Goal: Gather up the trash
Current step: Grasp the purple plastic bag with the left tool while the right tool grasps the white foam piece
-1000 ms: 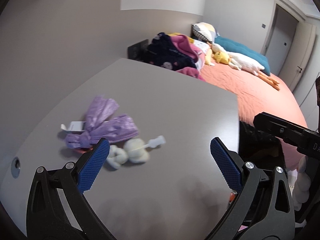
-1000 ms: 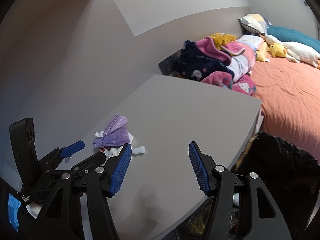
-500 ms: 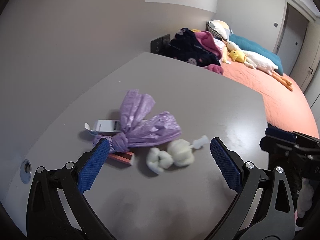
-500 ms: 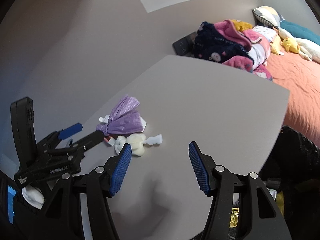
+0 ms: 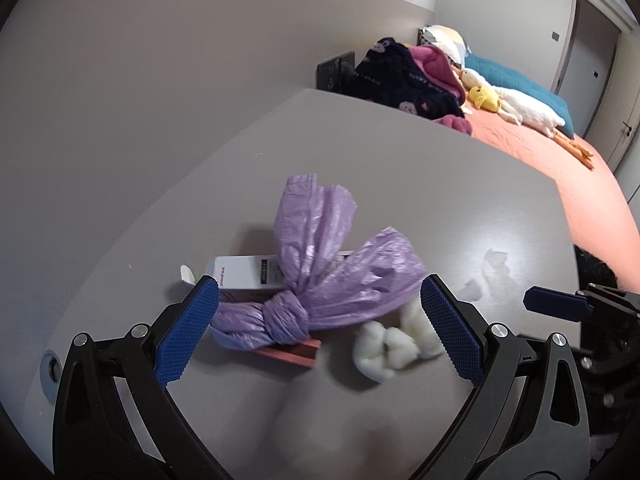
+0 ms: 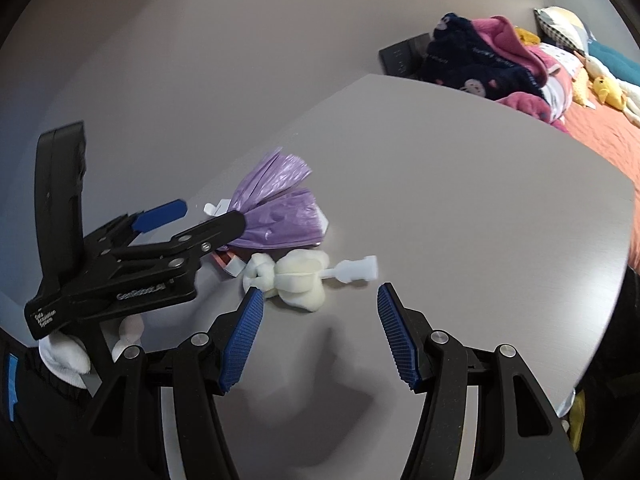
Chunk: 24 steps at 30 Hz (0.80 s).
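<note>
Two hand-held claws closed in on a small heap of rubbish on a grey table [image 5: 460, 184], the pickup stage of a trash collection apparently just beginning, with nothing yet gripped. Nearest the lens, the left claw [image 5: 320, 332] stood wide open, its blue ribbed pads flanking a knotted lilac plastic bag [image 5: 324, 280] that lay across a flat pink-edged carton [image 5: 292, 350] and a white cardboard box [image 5: 244, 274]. The right claw [image 6: 320, 334], jaws likewise spread and empty, hung low just short of a cream wad of cotton wool [image 6: 296, 274] and the white plastic plug [image 6: 356, 270] lying against it. The next move, by the look of it, called for the left claw to push forward and down until the knot sat between the pads, then close firmly, since the thin film looked likely to slip or drag the boxes. Beyond the table's far edge, a bed with an orange cover [image 5: 560, 160] carried heaped clothing [image 5: 404, 80].
</note>
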Each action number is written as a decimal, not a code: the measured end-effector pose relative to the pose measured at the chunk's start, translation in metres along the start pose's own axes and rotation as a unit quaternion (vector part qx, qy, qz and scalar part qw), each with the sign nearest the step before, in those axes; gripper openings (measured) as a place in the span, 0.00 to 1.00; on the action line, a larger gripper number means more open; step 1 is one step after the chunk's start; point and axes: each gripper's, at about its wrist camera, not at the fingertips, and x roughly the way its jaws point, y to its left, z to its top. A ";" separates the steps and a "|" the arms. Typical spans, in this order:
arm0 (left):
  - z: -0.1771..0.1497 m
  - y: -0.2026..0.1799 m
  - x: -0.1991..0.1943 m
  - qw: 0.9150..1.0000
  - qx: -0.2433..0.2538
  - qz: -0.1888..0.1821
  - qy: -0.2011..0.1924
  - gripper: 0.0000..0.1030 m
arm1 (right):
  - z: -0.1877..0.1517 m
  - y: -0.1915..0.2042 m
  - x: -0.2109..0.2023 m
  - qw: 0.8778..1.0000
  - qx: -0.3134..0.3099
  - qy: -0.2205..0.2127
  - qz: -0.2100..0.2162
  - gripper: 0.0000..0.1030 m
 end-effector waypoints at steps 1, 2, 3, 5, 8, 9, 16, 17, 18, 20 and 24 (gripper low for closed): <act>0.000 0.002 0.003 1.000 0.000 0.000 0.002 0.94 | 0.001 0.002 0.006 1.000 -0.003 0.002 -0.002 0.59; 0.000 0.005 0.007 1.000 -0.002 0.000 0.004 0.94 | 0.001 0.003 0.010 1.000 -0.005 0.005 -0.002 0.59; 0.000 0.008 0.010 1.000 -0.004 0.001 0.007 0.94 | 0.002 0.005 0.014 1.000 -0.005 0.008 -0.001 0.59; -0.001 0.013 0.015 1.000 -0.006 -0.001 0.012 0.94 | 0.005 0.009 0.022 1.000 -0.012 0.013 0.000 0.59; -0.002 0.018 0.021 1.000 -0.004 -0.003 0.017 0.92 | 0.007 0.013 0.032 1.000 -0.024 0.018 0.000 0.56; -0.002 0.019 0.024 1.000 -0.002 -0.004 0.020 0.91 | 0.008 0.013 0.035 0.999 -0.026 0.020 0.001 0.55; -0.006 0.020 0.032 1.000 0.009 -0.012 0.027 0.70 | 0.006 0.017 0.055 0.999 -0.040 0.033 0.000 0.37; -0.006 0.020 0.031 1.000 0.011 -0.012 0.025 0.63 | 0.005 0.018 0.056 0.999 -0.043 0.031 -0.003 0.36; -0.005 0.020 0.031 1.000 0.013 -0.011 0.025 0.60 | 0.005 0.018 0.056 0.998 -0.049 0.029 -0.007 0.30; -0.004 0.020 0.030 1.000 0.018 -0.011 0.022 0.44 | 0.004 0.016 0.057 0.998 -0.050 0.031 -0.006 0.24; 0.000 0.022 0.030 0.999 0.010 -0.026 0.021 0.19 | 0.004 0.013 0.054 0.998 -0.048 0.029 -0.001 0.18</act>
